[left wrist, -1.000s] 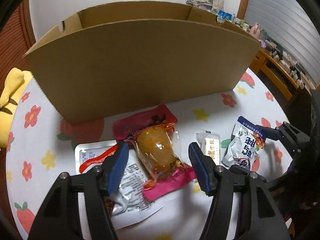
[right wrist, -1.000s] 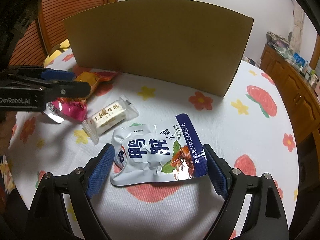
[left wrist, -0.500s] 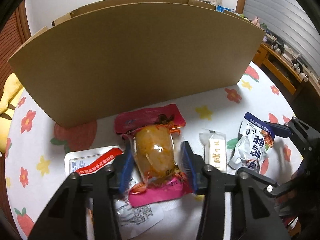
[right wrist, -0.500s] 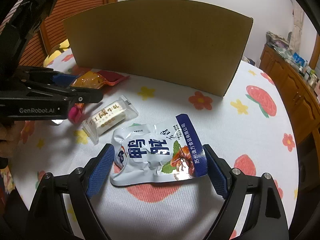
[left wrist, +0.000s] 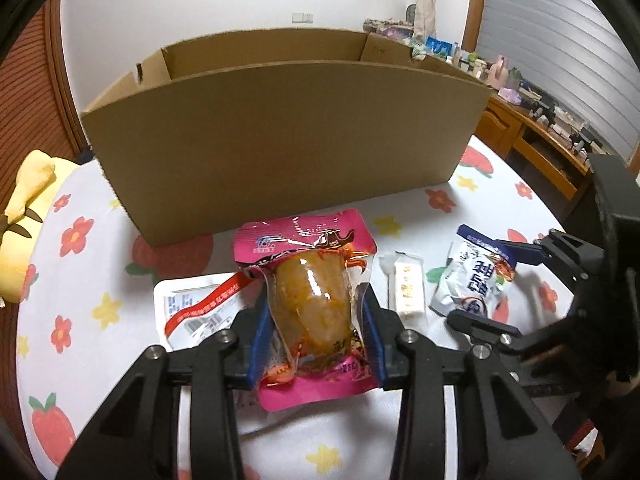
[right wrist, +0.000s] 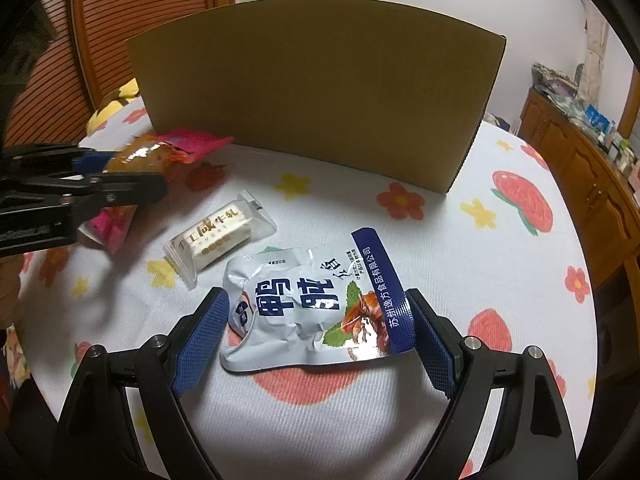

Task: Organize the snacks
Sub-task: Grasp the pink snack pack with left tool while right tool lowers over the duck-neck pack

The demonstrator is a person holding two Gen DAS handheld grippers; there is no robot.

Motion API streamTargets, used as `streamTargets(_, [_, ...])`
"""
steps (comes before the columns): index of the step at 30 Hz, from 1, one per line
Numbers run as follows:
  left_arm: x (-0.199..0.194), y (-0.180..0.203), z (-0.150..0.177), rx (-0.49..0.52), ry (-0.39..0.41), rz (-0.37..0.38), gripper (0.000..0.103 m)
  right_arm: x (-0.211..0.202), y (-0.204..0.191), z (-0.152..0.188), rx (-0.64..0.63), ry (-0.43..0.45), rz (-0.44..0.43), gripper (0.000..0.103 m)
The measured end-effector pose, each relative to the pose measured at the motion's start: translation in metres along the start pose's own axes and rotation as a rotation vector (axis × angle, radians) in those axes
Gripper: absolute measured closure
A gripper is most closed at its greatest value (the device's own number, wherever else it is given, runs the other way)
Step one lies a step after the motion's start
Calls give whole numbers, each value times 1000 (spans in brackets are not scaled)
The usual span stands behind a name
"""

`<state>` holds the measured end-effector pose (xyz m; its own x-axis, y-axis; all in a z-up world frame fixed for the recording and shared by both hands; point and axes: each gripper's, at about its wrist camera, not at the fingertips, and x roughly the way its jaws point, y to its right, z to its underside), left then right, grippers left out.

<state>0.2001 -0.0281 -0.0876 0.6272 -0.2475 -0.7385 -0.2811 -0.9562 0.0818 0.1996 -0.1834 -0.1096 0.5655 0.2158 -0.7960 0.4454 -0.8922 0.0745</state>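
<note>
My left gripper (left wrist: 314, 336) is shut on a pink snack pack (left wrist: 308, 300) with an orange piece showing through its clear window. Its blue pads press the pack's sides and hold it tilted up, just off the table. In the right wrist view the pink pack (right wrist: 188, 142) sticks out past my left gripper (right wrist: 140, 172). My right gripper (right wrist: 316, 340) stands open, its pads flanking a silver and blue pouch (right wrist: 320, 304) that lies flat on the cloth. A big open cardboard box (left wrist: 280, 140) stands behind the snacks.
A small nougat bar (right wrist: 218, 232) lies between the two grippers. A white pack with a red stripe (left wrist: 192, 304) lies left of the pink one. The round table has a flowered cloth (left wrist: 80, 280). A yellow plush (left wrist: 24, 200) sits at its left edge, and a wooden sideboard (left wrist: 532, 148) stands to the right.
My left gripper's jaws closed on the pink pack and raised it from the table, drawing back so the box's opening shows. The right gripper and the pouch stayed still.
</note>
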Motion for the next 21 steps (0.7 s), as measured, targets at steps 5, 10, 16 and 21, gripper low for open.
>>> streamTargets(5, [-16,4,9,-2,41,9,64,0,0,0,0,0,0,13])
streamTargets(10, [-26,2,17,-21,73,13,64,0,0,0,1,0,1,13])
streamTargets(16, [-34,-1,22,-44,95,11,63,0,0,0,2,-1,1,13])
streamTargets(21, [-34,-2,26,-56,98,14,63,0,0,0,2,-1,1,13])
